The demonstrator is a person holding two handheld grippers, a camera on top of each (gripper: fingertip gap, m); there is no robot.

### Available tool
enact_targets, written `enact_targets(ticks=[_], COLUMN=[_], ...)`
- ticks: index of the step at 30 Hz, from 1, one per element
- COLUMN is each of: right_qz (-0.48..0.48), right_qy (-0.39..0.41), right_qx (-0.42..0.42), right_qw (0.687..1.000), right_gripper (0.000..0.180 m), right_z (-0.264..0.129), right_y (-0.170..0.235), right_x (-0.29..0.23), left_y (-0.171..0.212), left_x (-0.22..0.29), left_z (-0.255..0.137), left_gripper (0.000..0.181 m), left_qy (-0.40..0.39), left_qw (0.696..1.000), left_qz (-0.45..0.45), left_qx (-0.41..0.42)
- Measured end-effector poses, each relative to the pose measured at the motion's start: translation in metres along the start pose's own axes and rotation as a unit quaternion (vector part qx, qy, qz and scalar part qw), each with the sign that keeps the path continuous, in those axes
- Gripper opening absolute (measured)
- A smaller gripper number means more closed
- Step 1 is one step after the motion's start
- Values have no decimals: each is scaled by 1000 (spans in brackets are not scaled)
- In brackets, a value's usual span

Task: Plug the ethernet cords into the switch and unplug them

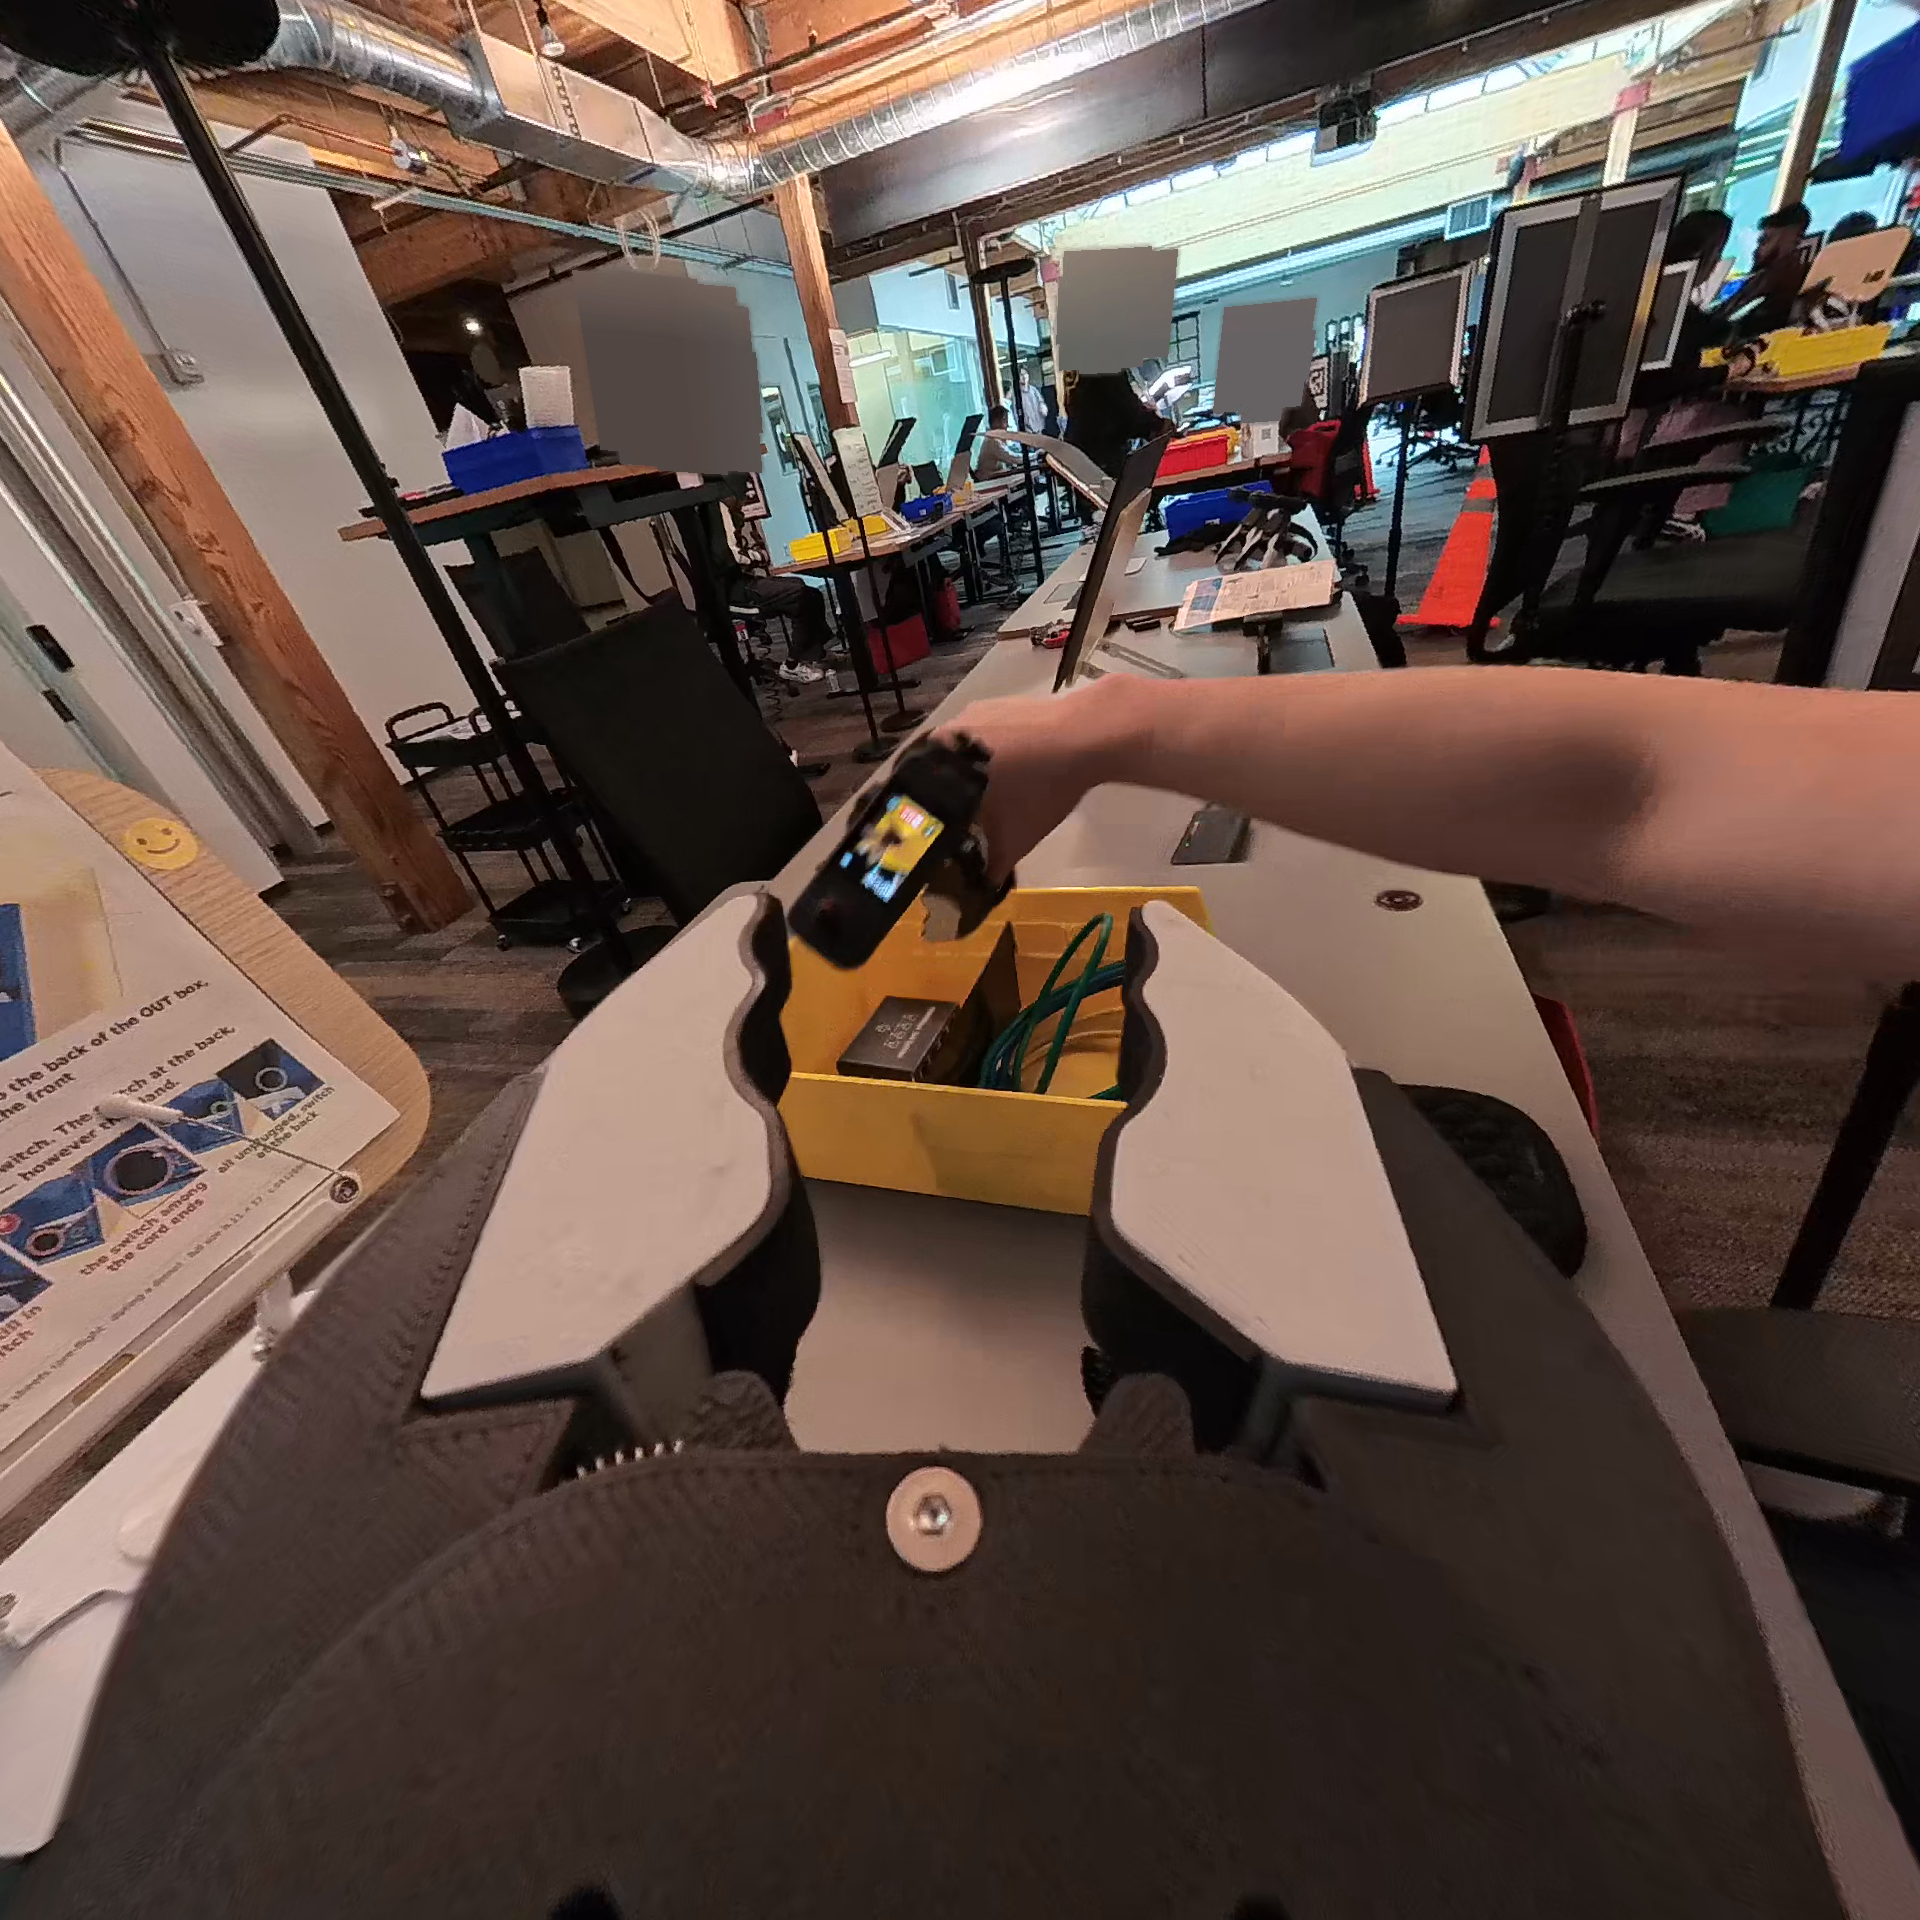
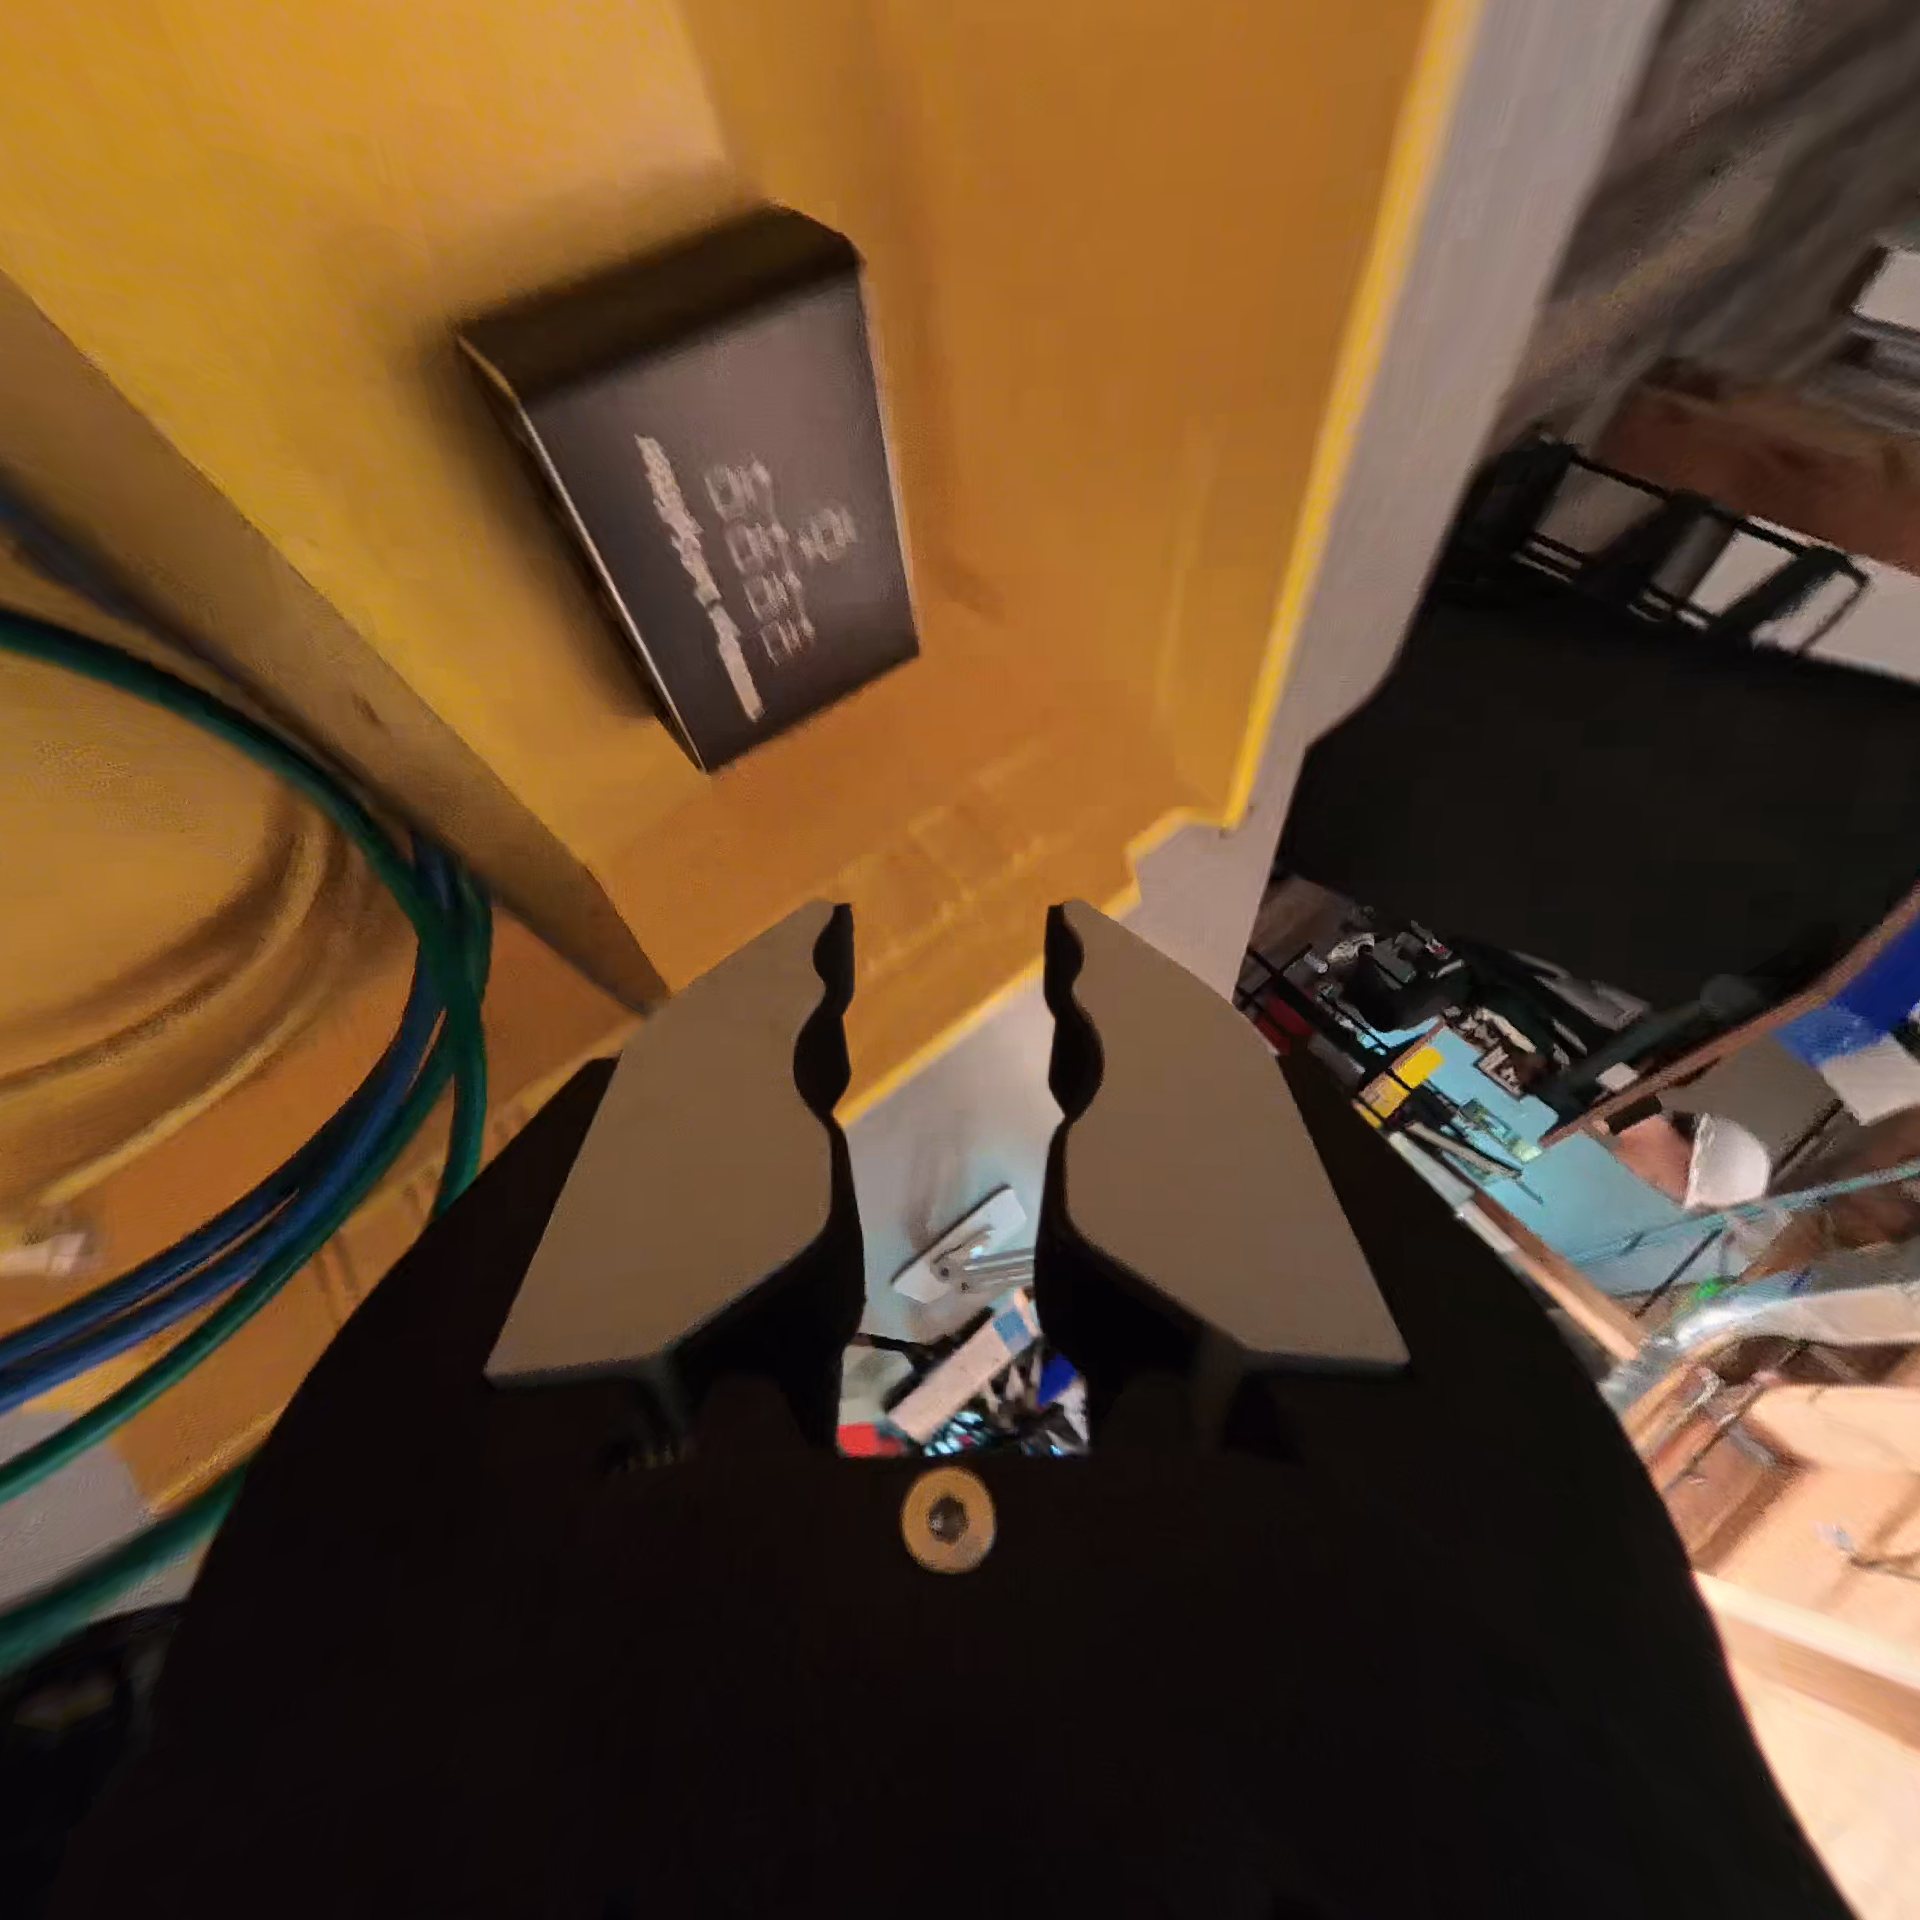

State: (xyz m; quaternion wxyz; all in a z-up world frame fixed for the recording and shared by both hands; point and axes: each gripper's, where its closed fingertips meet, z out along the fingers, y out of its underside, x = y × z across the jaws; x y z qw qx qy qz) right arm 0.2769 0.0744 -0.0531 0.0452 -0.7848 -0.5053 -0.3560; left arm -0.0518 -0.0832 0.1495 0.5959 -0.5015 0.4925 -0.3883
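1. A yellow bin (image 1: 935, 1138) stood on the grey bench (image 1: 1382, 997); it serves as the landmark below.
2. The black switch (image 1: 902, 1037) lay inside the bin, against its left portion.
3. Green ethernet cords (image 1: 1049, 1023) lay coiled in the bin's right portion, beside the switch; the right wrist view also showed blue cords (image 2: 343, 1132) among them.
4. The left gripper (image 1: 951, 1049) was held before the bin's near wall, jaws wide apart and empty; switch and cords lay beyond the jaws, seen between them.
5. The right gripper (image 2: 948, 1023) was above the bin's far-left rim, pointing down, jaws partly apart, gripping nothing; the switch (image 2: 717, 499) lay ahead of the jaws, untouched.
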Motion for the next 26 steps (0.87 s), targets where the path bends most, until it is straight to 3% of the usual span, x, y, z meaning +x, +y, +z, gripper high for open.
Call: enact_targets(ticks=[3, 5, 8, 12, 15, 18, 19, 21, 23, 26], right_qz=[114, 227, 380, 503, 542, 540, 539, 545, 549, 551], right_qy=[39, 27, -47, -202, -241, -274, -281, -318, -323, -323], right_qx=[82, 144, 191, 243, 210, 140, 136, 147, 150, 149], right_qw=[989, 963, 904, 804, 777, 783, 782, 762, 757, 755], right_gripper=[36, 38, 46, 57, 45, 35, 33, 11, 7, 7], right_z=[-37, -50, -39, -27, -13, 4, 6, 2, 1, 1], right_y=[27, 52, 85, 80, 83, 86, 83, 73, 72, 72], right_x=[6, -5, -38, -77, -88, -106, -108, -113, -114, -114], left_y=[-2, -4, -6, -37, -63, -45, -26, 24, 75, 136], left_x=[-4, -6, -13, 9, -1, -59, -83, -119, -134, -134], left_z=[-2, -3, -6, -29, -72, -146, -182, -262, -328, -393], left_gripper=[61, 61, 61, 75, 75, 88, 94, 99, 103, 104], left_qy=[-12, -18, -51, -30, -130, -340, -419, -536, -569, -549], left_qw=[1000, 1000, 999, 999, 990, 940, 906, 826, 780, 764], left_qz=[6, 2, 8, -15, 8, -16, -28, -56, -113, -224], left_qx=[2, 7, 3, 32, 62, -3, -51, -164, -236, -253])
